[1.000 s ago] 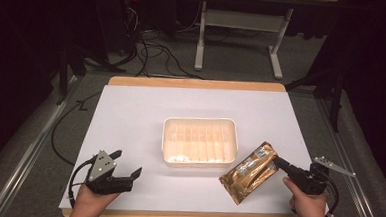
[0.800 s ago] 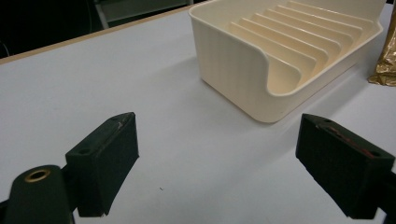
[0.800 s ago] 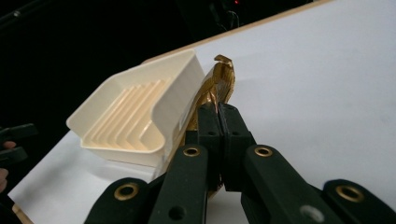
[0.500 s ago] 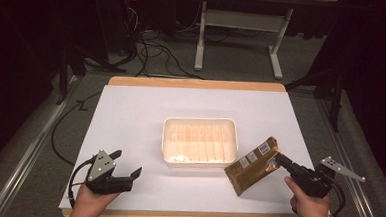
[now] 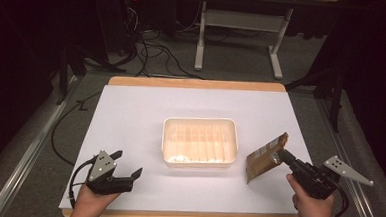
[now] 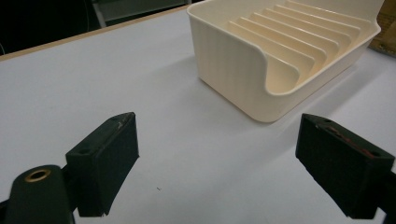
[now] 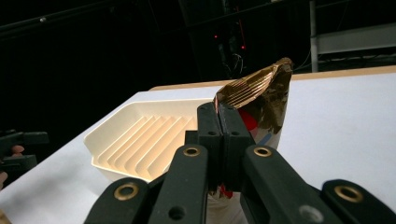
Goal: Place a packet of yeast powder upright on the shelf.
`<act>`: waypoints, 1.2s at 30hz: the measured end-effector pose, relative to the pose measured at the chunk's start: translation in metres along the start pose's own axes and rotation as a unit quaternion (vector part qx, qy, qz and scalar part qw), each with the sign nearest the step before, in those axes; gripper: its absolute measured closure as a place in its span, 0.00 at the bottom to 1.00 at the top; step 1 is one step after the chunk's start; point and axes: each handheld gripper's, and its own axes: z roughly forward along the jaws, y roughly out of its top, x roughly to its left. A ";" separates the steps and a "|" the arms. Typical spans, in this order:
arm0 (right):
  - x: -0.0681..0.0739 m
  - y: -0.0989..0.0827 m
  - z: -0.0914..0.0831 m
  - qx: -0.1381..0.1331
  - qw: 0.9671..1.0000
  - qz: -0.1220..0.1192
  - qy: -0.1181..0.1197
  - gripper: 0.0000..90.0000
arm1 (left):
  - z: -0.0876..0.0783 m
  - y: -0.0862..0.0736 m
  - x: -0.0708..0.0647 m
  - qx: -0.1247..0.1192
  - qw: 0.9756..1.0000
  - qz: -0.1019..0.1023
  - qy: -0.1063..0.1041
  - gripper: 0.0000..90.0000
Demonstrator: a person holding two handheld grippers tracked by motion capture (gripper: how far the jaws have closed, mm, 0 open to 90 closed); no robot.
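The right gripper point(image 5: 280, 156) pinches a gold packet point(image 5: 263, 160) beside the ribbed tray point(image 5: 199, 142); the left gripper point(image 5: 127, 171) rests wide on the surface point(image 5: 130, 115).

Tray point(image 5: 199, 143) mid-table point(image 5: 131, 110), pouch point(image 5: 264, 157) just right — left tongs point(image 5: 128, 166) front-left

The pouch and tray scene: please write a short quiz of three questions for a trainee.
1. True or false: the right gripper is shut on the pouch.
2. The left gripper is: A open, B shut on the tray, C shut on a cable.
3. What lies in the tray's slots?

Key: 1 true. 2 A. 3 Nothing; the slots are empty.
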 end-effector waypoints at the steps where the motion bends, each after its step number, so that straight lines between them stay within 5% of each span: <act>1: 0.000 0.000 0.000 0.000 1.000 0.000 0.000 1.00 | 0.000 0.000 0.000 -0.001 1.000 0.000 0.000 0.15; 24: 0.009 0.004 0.002 -0.010 0.999 -0.033 -0.002 1.00 | -0.005 0.002 0.003 -0.017 1.000 0.000 0.008 0.15; 36: 0.018 0.022 0.004 -0.022 0.998 -0.051 0.009 1.00 | -0.006 0.001 0.002 -0.021 1.000 0.000 0.009 0.15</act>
